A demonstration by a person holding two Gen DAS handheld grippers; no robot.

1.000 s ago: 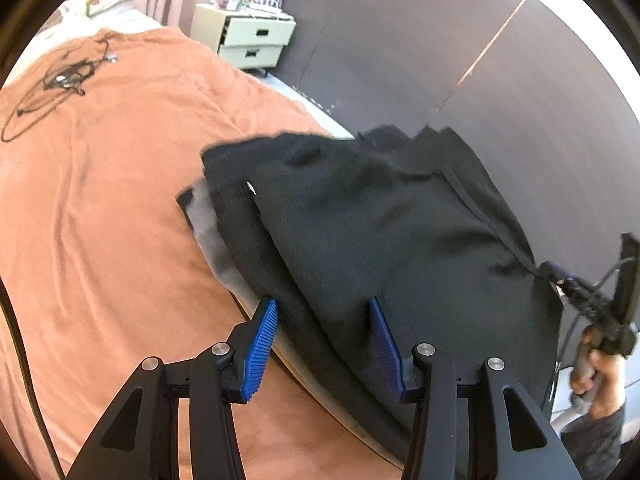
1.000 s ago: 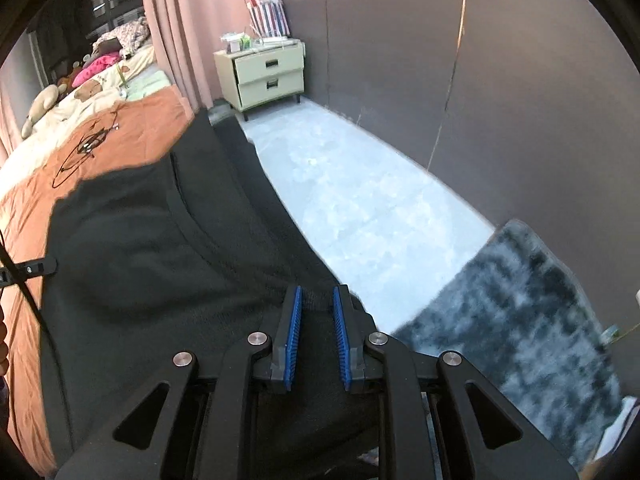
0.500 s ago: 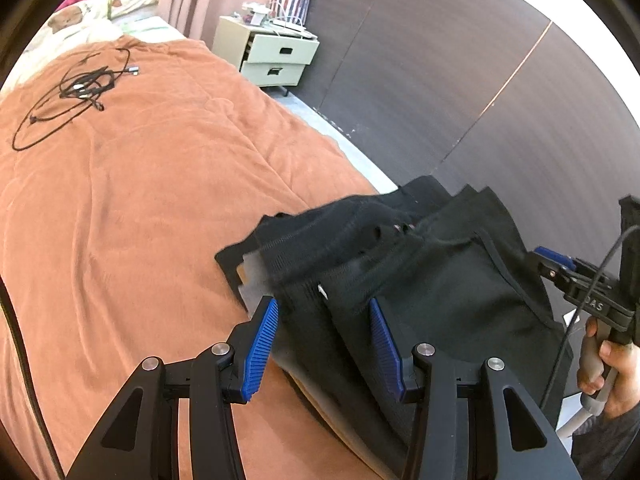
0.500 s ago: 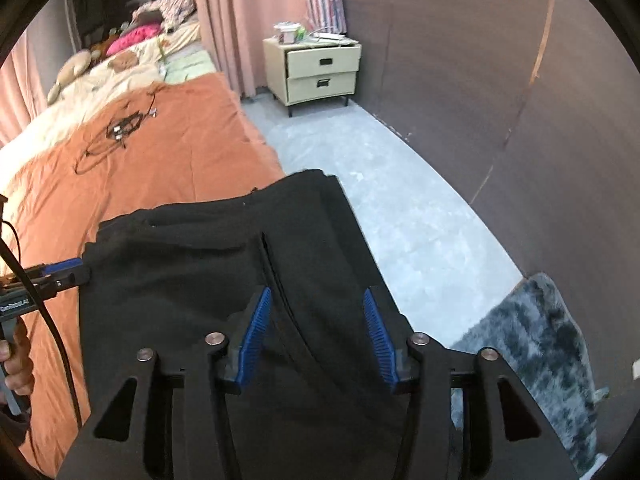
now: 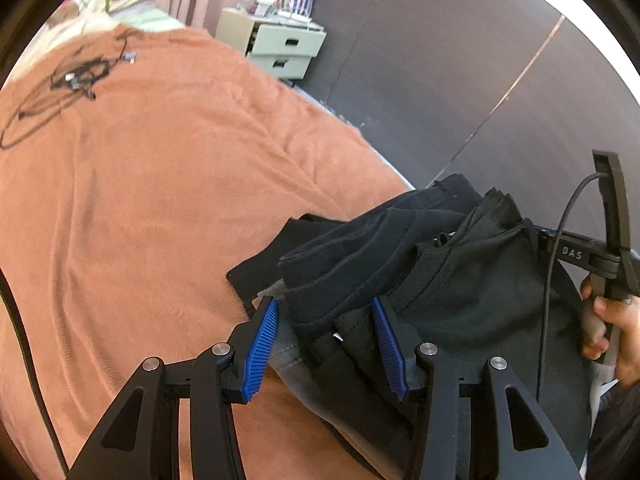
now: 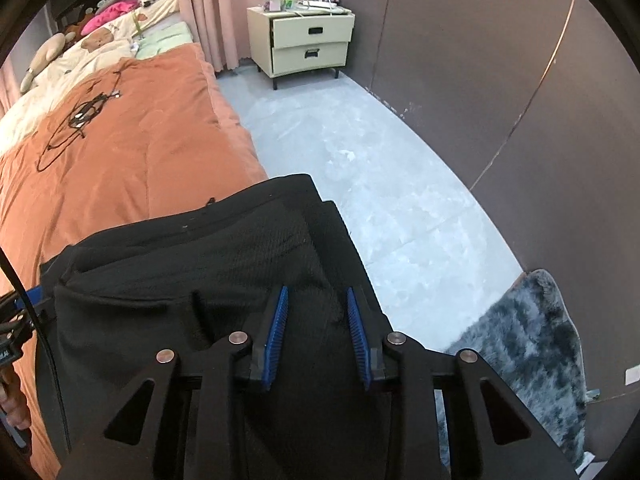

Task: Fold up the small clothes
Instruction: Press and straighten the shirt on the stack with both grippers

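A black garment lies bunched in folds at the near right edge of the orange bed cover, over a grey piece. My left gripper is open, its blue pads either side of the garment's thick left edge. In the right wrist view the same garment spreads below my right gripper, which is open with cloth between its fingers. The right gripper and the hand holding it also show in the left wrist view at the garment's right side.
A tangle of black cable lies far back on the bed cover. A cream nightstand stands by the curtain. Grey floor and a dark shaggy rug lie right of the bed, by a dark wall.
The right gripper, shut on the garment a second ago, opened and has since narrowed. The garment has slid toward the bed's near edge and bunched up. The left gripper stayed open.
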